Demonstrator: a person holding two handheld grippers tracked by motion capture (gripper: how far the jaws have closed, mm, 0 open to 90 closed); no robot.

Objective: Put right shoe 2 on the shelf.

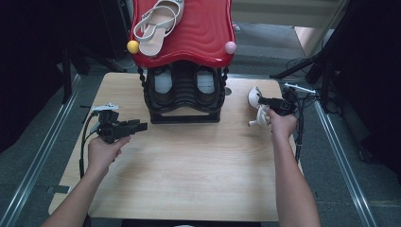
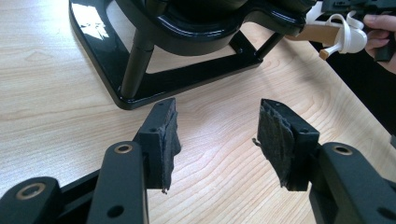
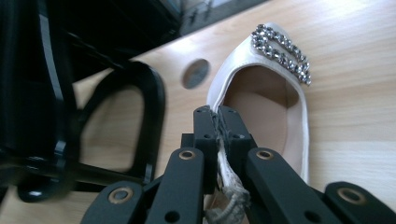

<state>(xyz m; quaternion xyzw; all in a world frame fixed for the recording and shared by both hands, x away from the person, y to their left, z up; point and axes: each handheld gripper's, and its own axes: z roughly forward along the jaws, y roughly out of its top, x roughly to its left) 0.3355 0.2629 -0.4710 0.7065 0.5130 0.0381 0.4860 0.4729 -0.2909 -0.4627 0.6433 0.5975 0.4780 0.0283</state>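
**White shoe clamped at table's right edge**

The satin white shoe (image 3: 261, 93) (rhinestone buckle on toe) sits right of the glossy black rack (image 1: 183, 97); its heel is hidden. The right gripper (image 3: 217, 122) pinches its rim. The left gripper (image 2: 217, 135), felt-padded, gapes wide, empty.

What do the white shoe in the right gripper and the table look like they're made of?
White shoe: smooth satin-like fabric or faux leather with a soft sheen, tan lining, rhinestone buckle on the toe. Table: light wood or wood-look laminate, matte, with visible grain.
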